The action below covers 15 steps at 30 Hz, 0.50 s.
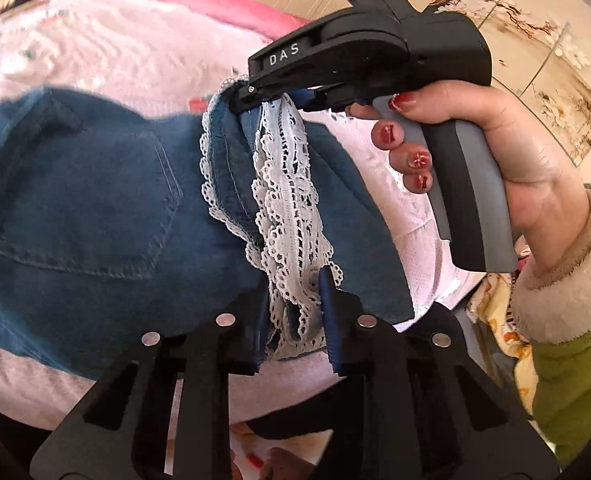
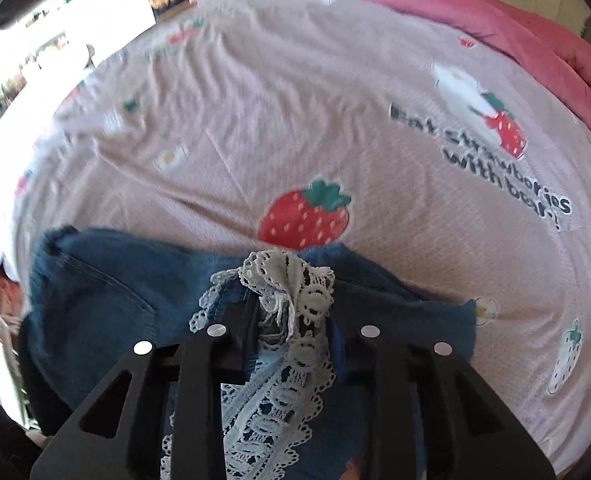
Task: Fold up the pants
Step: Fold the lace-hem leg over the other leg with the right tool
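While both hand-held grippers, left (image 1: pixel 295 320) and right (image 2: pixel 295 332), pinch the lace hem (image 1: pixel 291 216) of the pants (image 1: pixel 95 208) on the bed (image 2: pixel 295 120), that thin lace could slip free mid-fold, dropping one corner askew beside the pocket (image 1: pixel 75 200).

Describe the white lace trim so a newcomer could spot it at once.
Start at the pink strawberry-print bedsheet, then find the blue denim pants lying on it. The lace trim runs along their hem, scalloped and openwork, the only white part of the denim, pinched in both grippers.
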Each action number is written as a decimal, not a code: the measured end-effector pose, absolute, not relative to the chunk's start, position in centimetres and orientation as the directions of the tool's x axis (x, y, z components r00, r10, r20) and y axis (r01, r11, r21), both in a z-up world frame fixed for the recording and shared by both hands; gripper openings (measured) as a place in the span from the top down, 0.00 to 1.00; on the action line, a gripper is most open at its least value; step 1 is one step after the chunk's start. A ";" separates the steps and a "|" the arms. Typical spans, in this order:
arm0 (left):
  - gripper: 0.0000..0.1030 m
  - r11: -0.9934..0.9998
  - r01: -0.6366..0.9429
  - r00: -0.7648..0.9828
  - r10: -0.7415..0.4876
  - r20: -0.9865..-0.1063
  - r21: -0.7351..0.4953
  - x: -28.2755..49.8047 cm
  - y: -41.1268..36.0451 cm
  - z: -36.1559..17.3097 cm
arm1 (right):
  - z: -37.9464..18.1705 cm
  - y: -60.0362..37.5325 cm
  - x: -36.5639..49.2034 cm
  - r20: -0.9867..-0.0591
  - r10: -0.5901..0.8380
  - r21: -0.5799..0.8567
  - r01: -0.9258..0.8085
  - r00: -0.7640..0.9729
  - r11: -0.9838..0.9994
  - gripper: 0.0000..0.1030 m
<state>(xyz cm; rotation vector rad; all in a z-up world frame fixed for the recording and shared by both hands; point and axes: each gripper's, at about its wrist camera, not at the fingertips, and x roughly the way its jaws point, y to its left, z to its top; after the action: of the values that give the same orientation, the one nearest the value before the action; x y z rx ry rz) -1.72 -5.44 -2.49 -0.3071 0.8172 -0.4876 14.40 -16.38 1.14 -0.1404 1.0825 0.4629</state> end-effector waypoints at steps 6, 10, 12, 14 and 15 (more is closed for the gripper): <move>0.85 0.875 0.264 0.603 -0.479 -0.638 -0.406 -1.6 -4.3 -3.1 | -0.1 -15.0 15.0 -0.892 0.296 0.130 -0.432 0.342 0.893 0.57; 0.79 0.877 0.264 0.573 -0.477 -0.667 -0.401 -1.6 -4.5 -4.0 | 0.1 -15.4 14.3 -0.876 0.353 0.180 -0.456 0.328 0.872 0.38; 0.75 0.877 0.274 0.572 -0.478 -0.666 -0.394 -1.7 -4.8 -4.0 | 1.2 -16.3 13.5 -0.853 0.389 0.202 -0.467 0.349 0.861 0.37; 0.70 0.877 0.281 0.573 -0.479 -0.665 -0.390 -1.9 -5.2 -4.2 | 2.6 -17.6 12.3 -0.827 0.415 0.200 -0.491 0.379 0.848 0.36; 0.67 0.876 0.282 0.573 -0.480 -0.664 -0.391 -2.0 -5.2 -4.2 | 3.2 -18.4 11.5 -0.816 0.421 0.188 -0.508 0.396 0.841 0.35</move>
<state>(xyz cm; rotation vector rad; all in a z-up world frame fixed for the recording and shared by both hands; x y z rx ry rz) -2.02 -5.22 -4.19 -0.2536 0.8508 -0.4520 11.48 -18.36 3.22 -0.0969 1.0040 0.5897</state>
